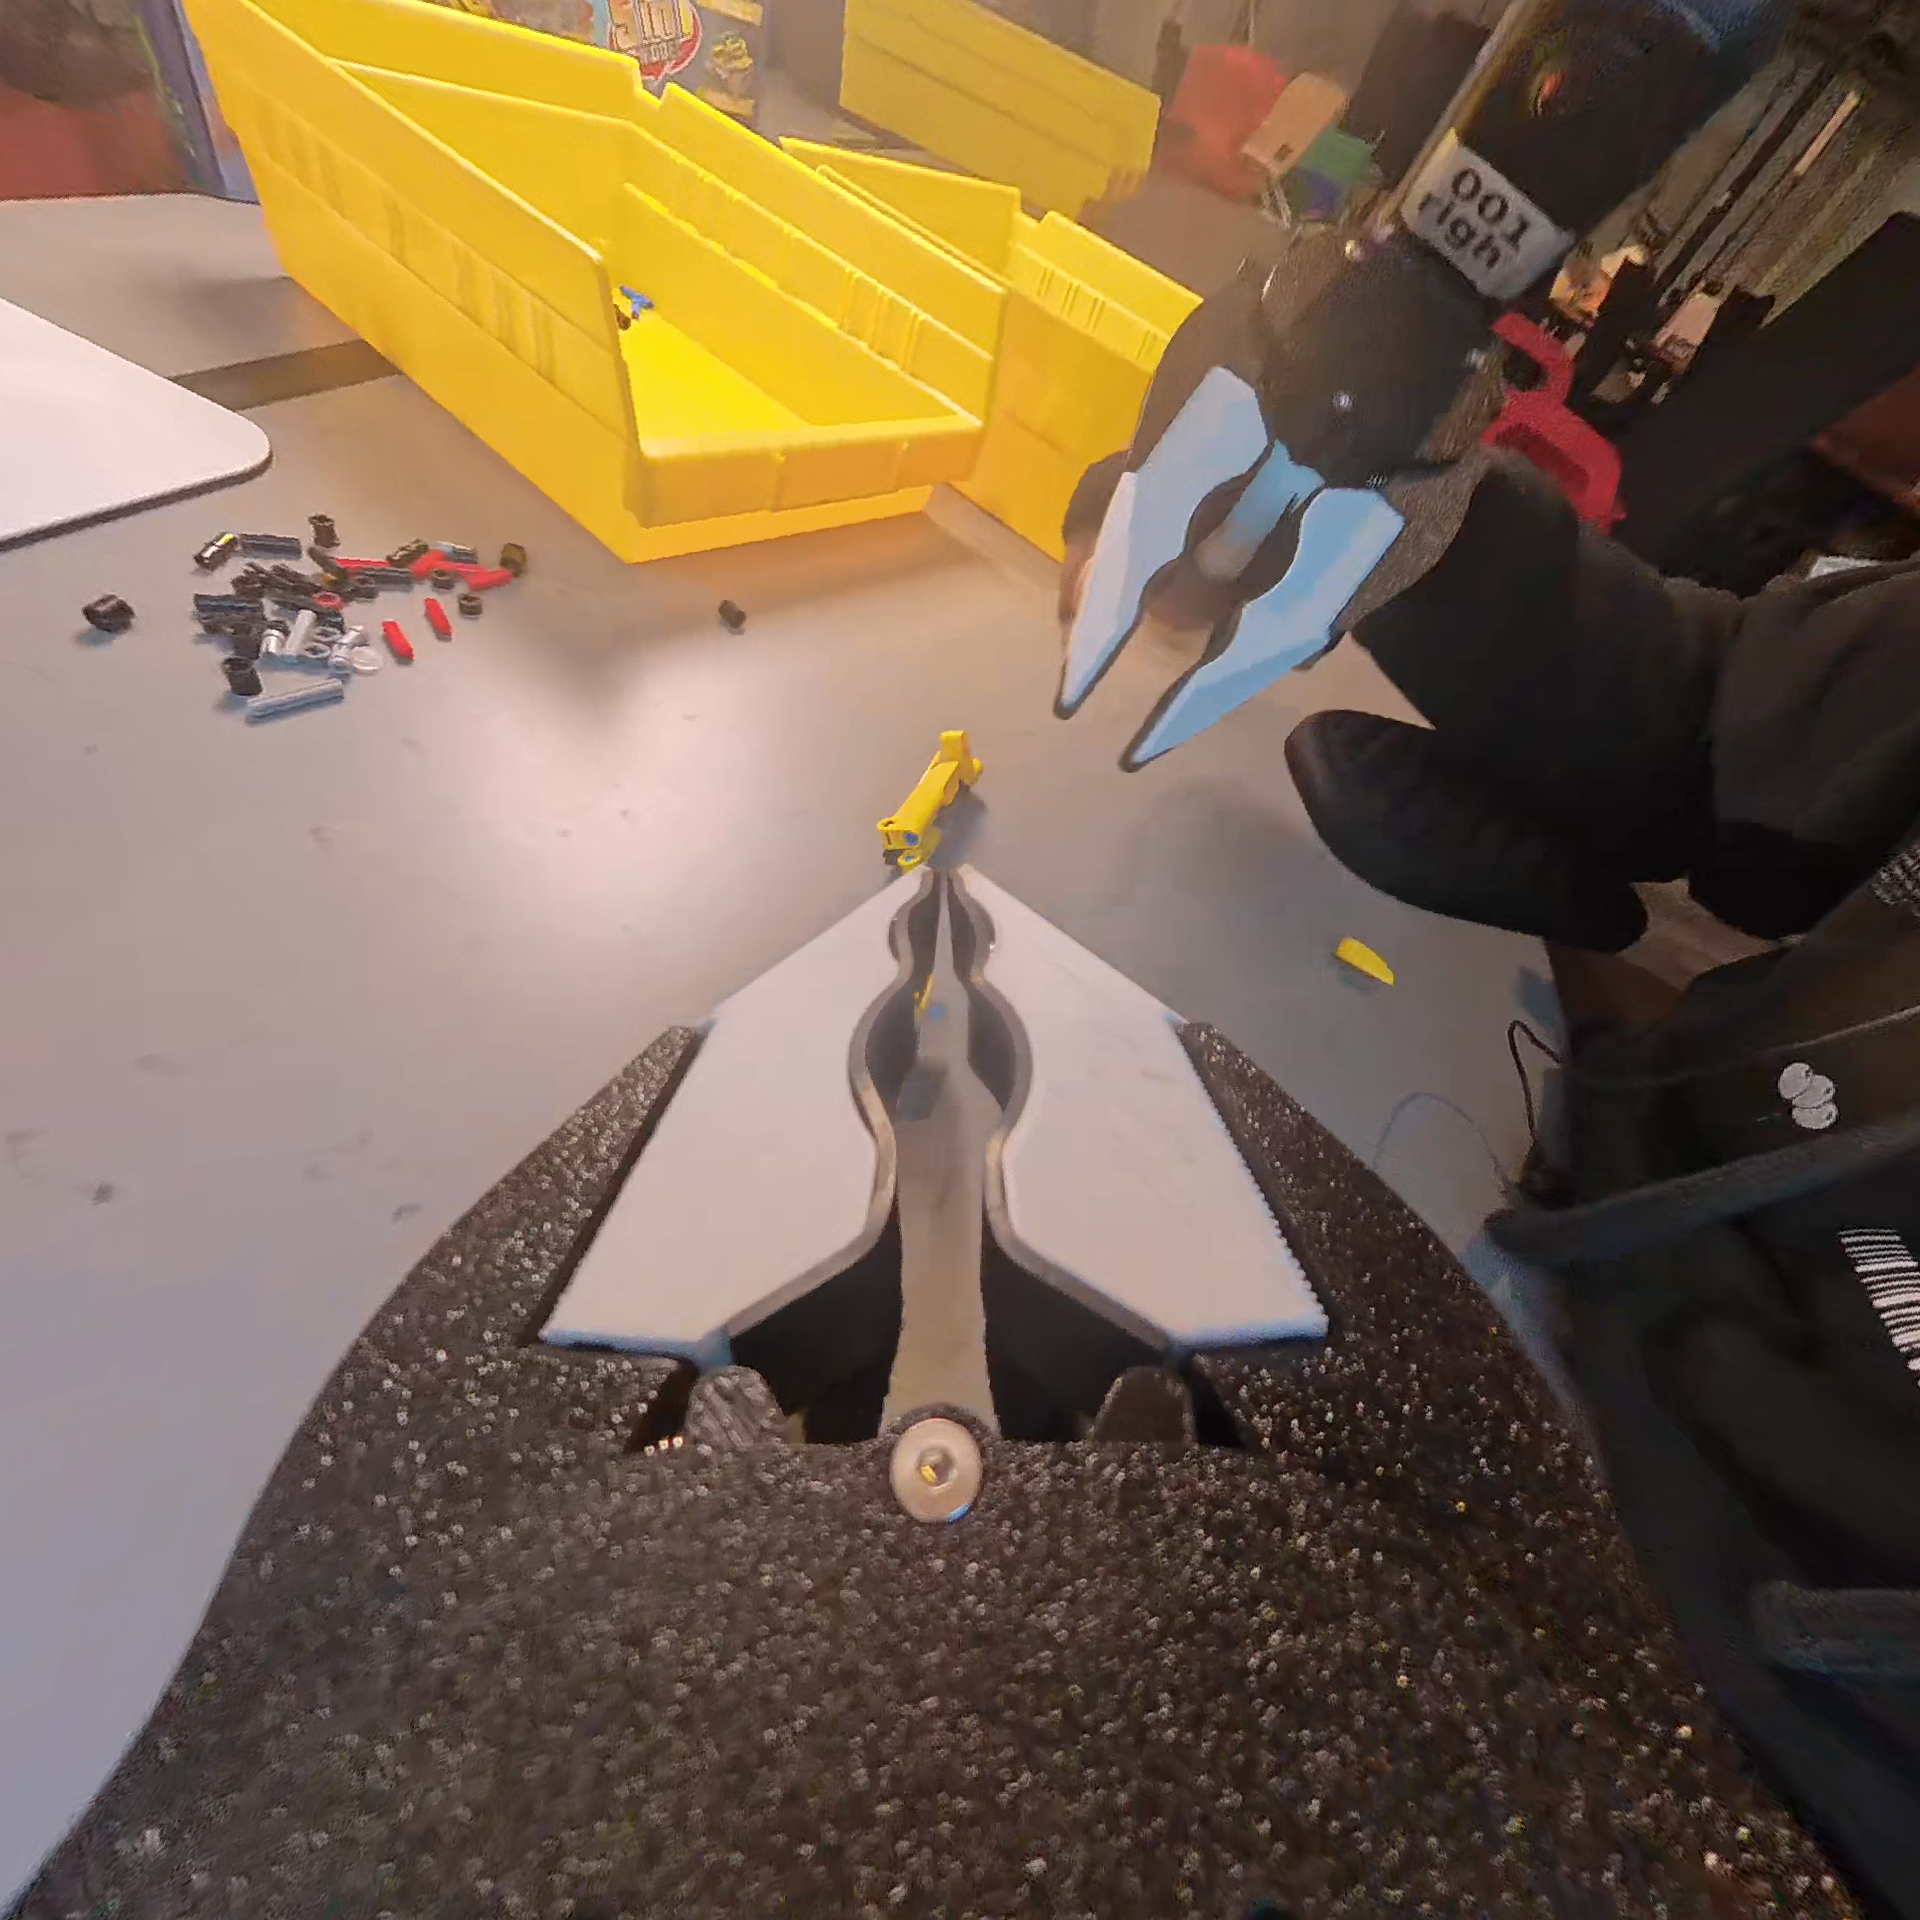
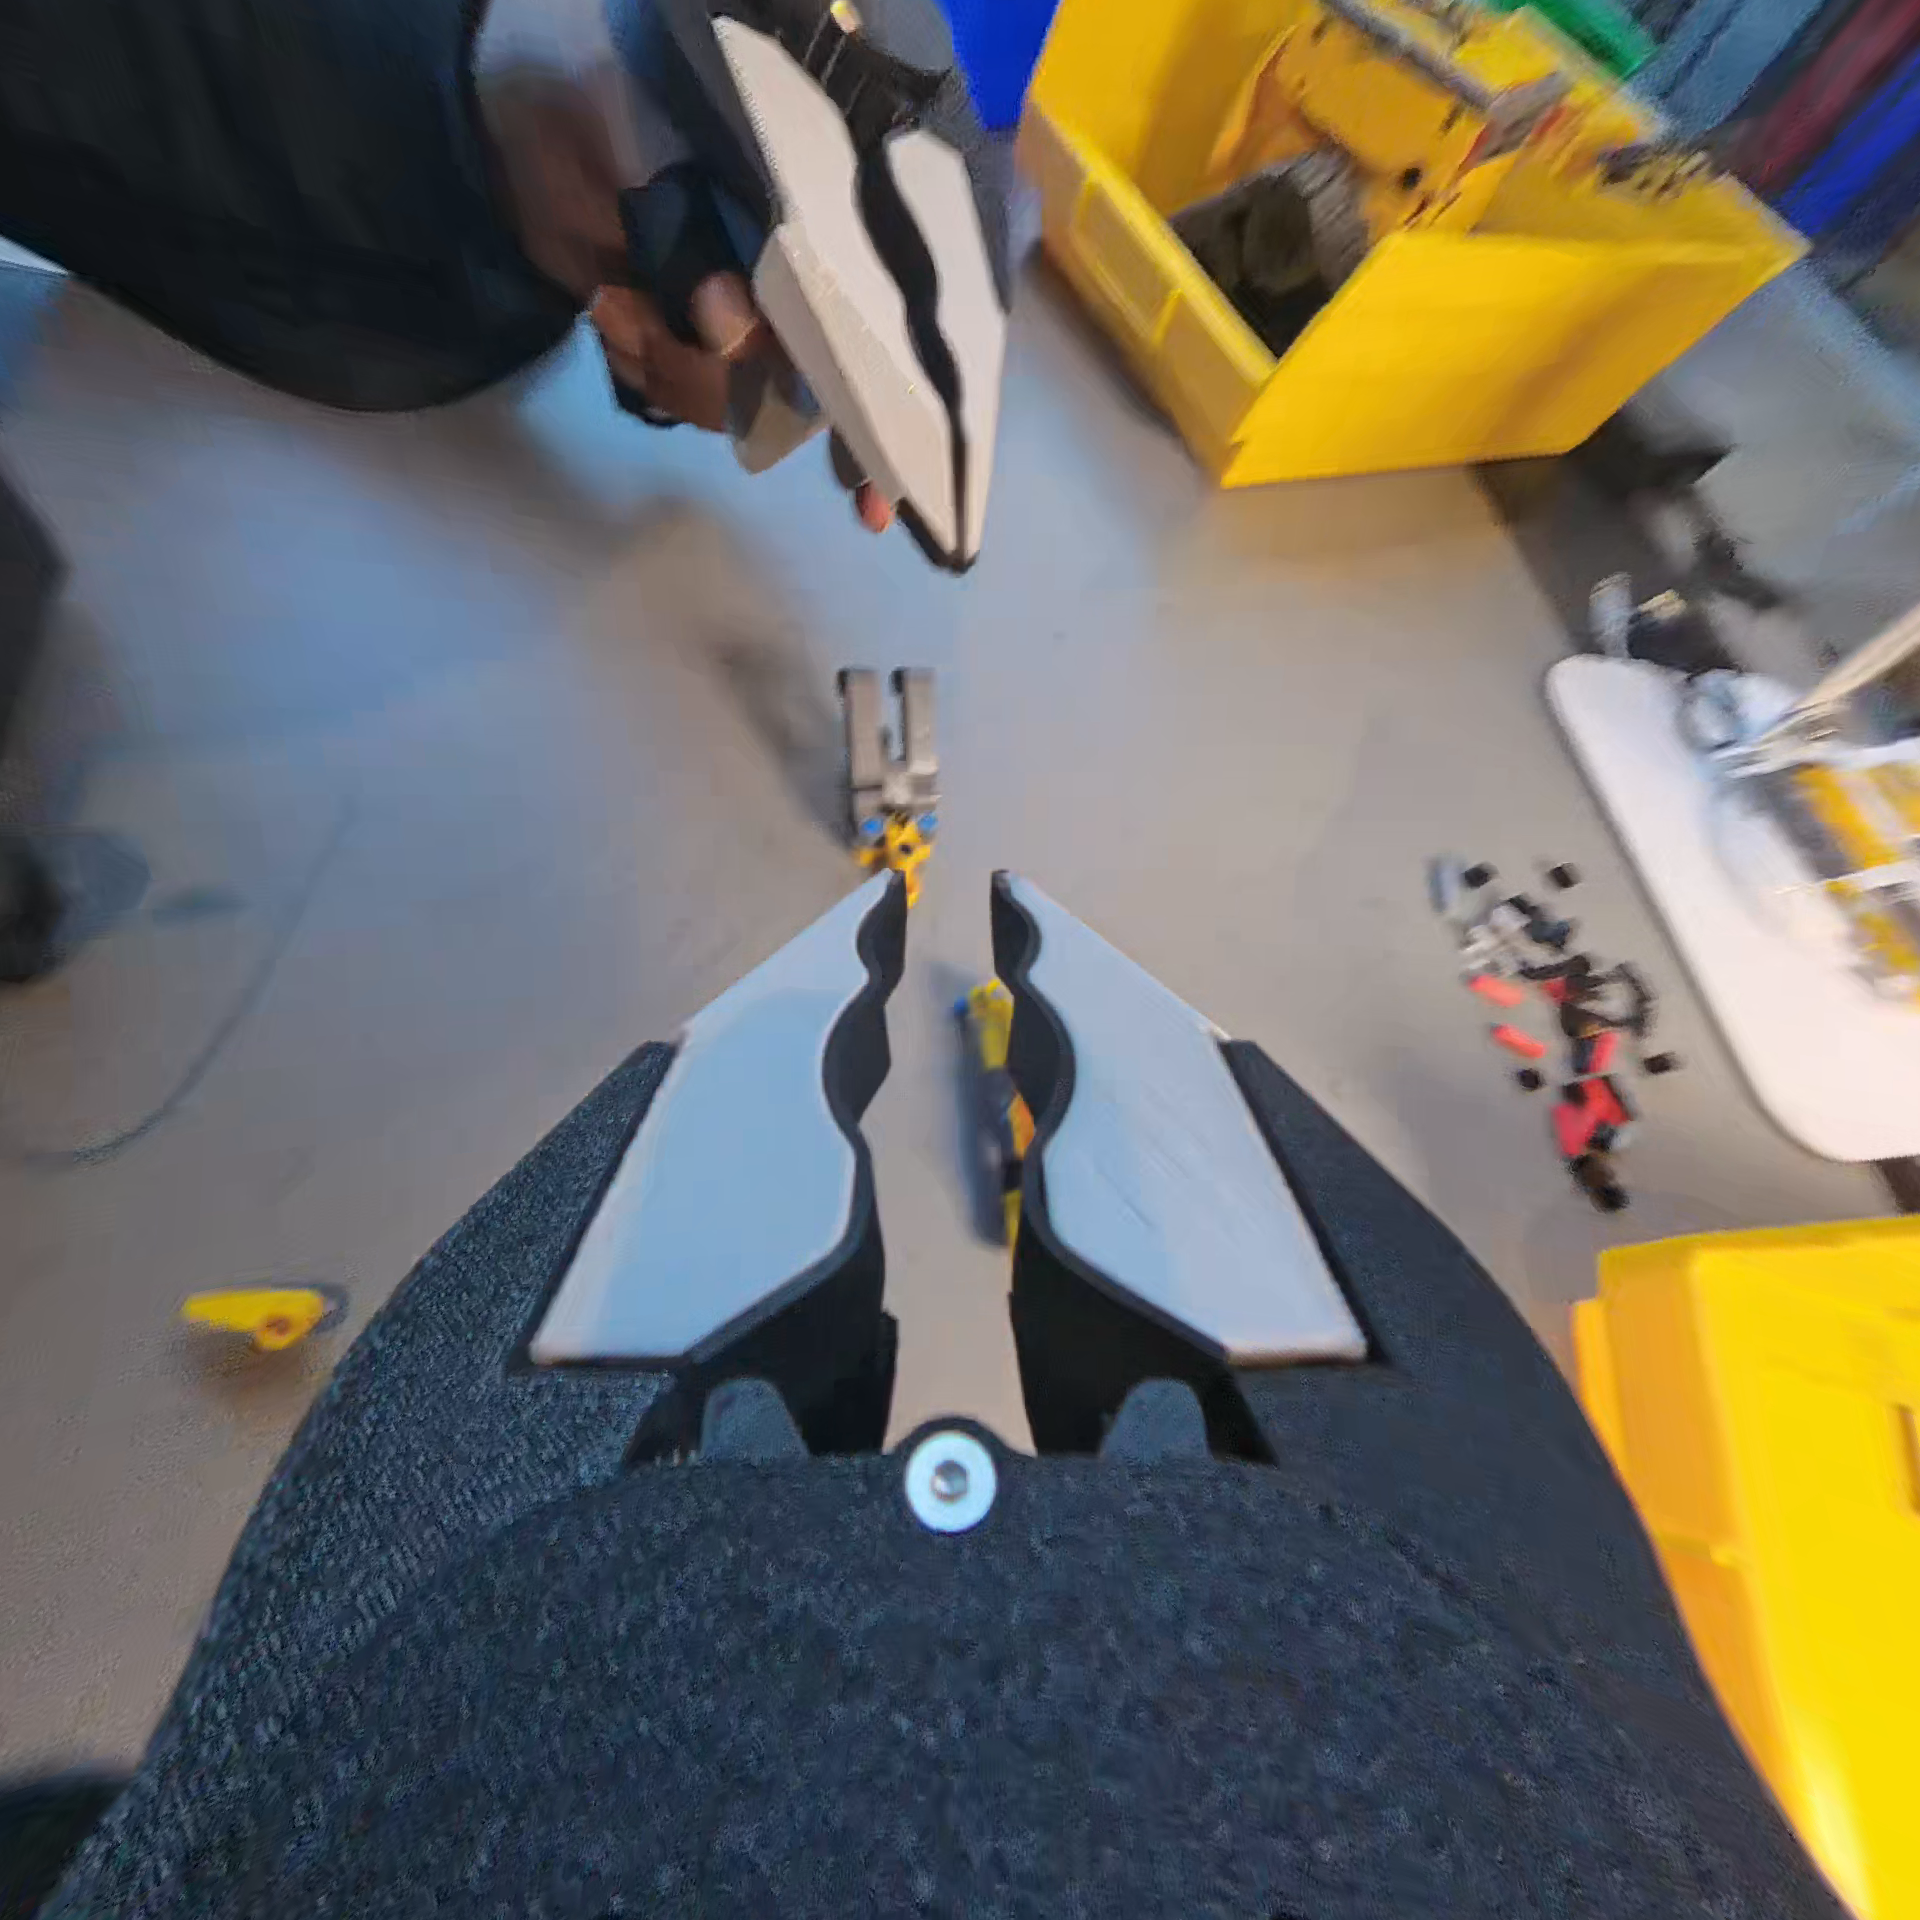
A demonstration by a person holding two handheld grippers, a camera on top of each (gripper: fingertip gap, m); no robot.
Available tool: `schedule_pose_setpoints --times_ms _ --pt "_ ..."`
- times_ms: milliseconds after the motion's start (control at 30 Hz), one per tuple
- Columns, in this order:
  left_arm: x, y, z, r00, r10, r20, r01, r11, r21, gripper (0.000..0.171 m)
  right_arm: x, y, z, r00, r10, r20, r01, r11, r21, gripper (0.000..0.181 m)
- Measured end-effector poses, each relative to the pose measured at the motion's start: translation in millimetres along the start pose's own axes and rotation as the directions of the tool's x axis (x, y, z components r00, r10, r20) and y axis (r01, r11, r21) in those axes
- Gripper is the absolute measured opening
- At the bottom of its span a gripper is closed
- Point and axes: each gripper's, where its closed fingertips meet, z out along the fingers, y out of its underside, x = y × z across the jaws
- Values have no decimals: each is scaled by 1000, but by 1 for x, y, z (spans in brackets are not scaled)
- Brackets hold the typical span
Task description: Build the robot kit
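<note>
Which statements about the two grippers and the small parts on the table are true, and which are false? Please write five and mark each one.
1. The right gripper is open. True.
2. The left gripper is wide open. False: its jaws are shut, with only a thin slit between them.
3. The pile of black, red and grey small parts lies inside a yellow bin. False: it lies on the grey table, outside the bins.
4. A small yellow piece lies alone on the table. True.
5. The yellow bin hangs from the right gripper. False: it stands on the table.
</note>
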Motion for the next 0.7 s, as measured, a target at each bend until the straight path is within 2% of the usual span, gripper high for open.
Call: schedule_pose_setpoints --times_ms 167,300,433,600,700 --pt "0 11 5 998 62 16 -61 996 -65 7 -52 23 -44 942 131 310 -99 988 -119 18" --pt "2 21 11 995 95 13 -93 990 -110 10 -104 48 -70 873 227 433 -110 954 -279 21" --pt "4 24 14 996 92 5 -91 988 -123 12 -137 69 -83 872 270 407 -90 908 -409 25" --pt "9 24 16 996 83 -12 -84 989 -119 12 -157 88 -75 911 232 340 -35 866 -498 24" --pt "13 20 15 996 86 -19 -88 990 -107 12 -151 91 -71 941 181 287 -5 853 -523 9"
